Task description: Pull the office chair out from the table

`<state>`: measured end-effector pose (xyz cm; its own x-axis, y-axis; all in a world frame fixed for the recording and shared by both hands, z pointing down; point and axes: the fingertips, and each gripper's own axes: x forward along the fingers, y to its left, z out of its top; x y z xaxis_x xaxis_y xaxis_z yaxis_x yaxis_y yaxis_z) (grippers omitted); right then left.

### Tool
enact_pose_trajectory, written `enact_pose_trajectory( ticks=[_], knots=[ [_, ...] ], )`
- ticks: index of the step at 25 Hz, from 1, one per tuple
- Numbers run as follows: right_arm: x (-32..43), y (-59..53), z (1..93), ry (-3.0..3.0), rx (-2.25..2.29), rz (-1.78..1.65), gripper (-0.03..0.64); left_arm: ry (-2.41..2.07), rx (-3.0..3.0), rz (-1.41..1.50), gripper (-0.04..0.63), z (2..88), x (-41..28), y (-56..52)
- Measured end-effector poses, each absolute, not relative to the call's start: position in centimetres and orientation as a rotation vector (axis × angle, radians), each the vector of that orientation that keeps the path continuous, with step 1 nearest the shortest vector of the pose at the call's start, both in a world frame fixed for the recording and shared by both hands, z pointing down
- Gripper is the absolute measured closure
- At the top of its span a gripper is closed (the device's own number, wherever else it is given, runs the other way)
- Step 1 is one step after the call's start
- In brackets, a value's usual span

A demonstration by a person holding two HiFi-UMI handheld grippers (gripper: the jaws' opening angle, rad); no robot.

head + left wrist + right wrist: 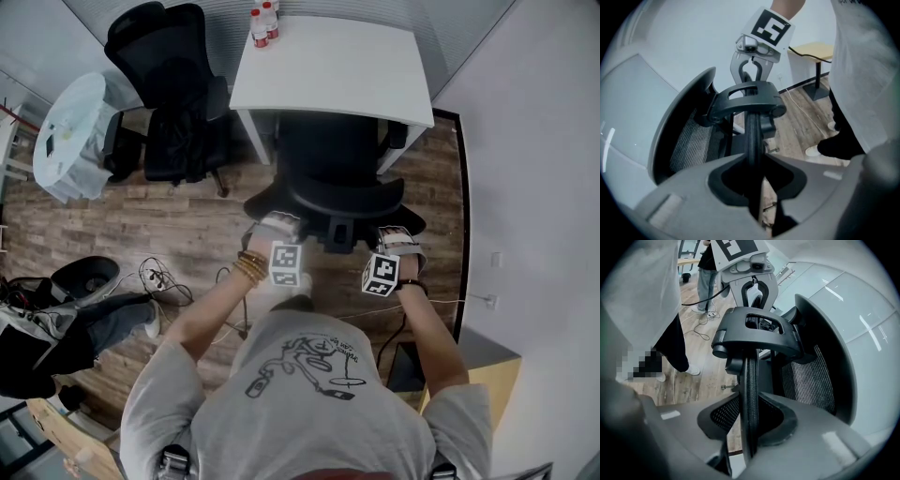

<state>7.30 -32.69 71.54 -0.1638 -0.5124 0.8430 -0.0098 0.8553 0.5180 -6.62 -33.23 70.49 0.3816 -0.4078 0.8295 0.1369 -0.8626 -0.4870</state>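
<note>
With the office chair (333, 178) tucked under the table's (328, 66) near edge and the left claw (754, 161) and right claw (750, 411) both clenched on its back's thin top rim, an uneven pull would likely slip a grip or swing it against a table leg (255, 136).

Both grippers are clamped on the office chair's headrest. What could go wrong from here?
The left gripper and right gripper pinch only the thin headrest rim, so a pull may slip off or tilt the headrest instead of rolling the office chair.
The chair sits tucked under the white table; catching it could topple the bottles.
Floor cables beside the person might snag casters.
</note>
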Motion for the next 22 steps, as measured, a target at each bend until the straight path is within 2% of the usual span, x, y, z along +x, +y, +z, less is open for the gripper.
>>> enact_pose_trajectory(
  ticks=[22],
  knots=[
    [8.6, -22.7, 71.5, -1.705, 0.384, -0.459, 0.511, 0.223, -2.162, -1.536, 0.499, 70.5, -5.4, -23.0]
  ],
)
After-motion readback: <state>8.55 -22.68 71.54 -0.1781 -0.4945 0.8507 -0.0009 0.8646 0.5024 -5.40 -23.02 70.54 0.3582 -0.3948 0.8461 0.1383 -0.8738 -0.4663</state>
